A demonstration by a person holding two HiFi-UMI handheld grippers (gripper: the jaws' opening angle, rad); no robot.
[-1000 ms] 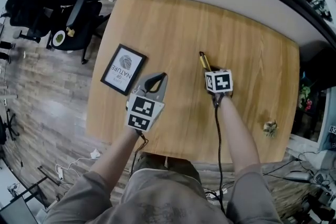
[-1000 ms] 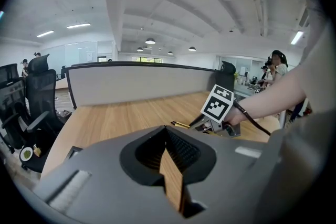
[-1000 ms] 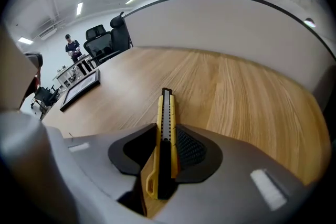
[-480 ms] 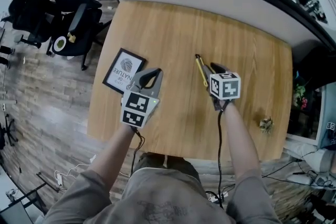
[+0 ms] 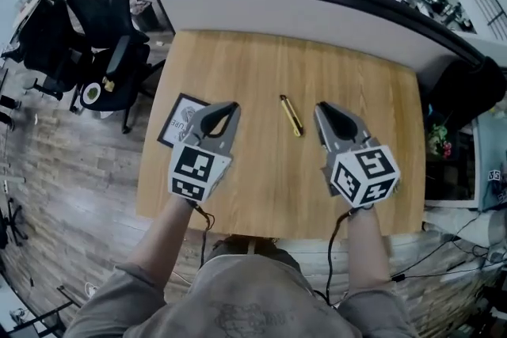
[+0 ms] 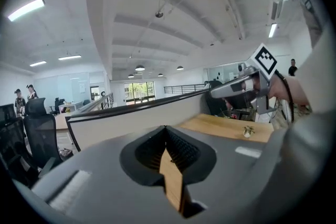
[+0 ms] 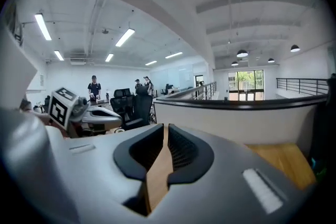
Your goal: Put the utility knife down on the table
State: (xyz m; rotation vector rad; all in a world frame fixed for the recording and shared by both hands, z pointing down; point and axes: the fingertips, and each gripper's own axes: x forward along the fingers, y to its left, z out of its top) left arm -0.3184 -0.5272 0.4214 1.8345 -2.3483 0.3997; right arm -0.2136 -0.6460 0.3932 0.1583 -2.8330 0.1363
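Utility knife (image 5: 291, 115) — yellow, lying flat on the bare wood of the table (image 5: 372, 91), near its centre, long axis running 11 to 5 o'clock, touched by neither tool. Left gripper (image 5: 229, 105): held clear of the tabletop at the knife's 9 o'clock, jaws pressed together at the tips, nothing between them. Right gripper (image 5: 322, 108): at the knife's 3 o'clock, jaws closing, a thin slit between them, empty. Picture frame (image 5: 176, 121) — dark-edged, by the table's 9 o'clock edge, partly hidden behind the left gripper. Black office chair (image 5: 111, 28): on the floor off the table's 10 o'clock corner.
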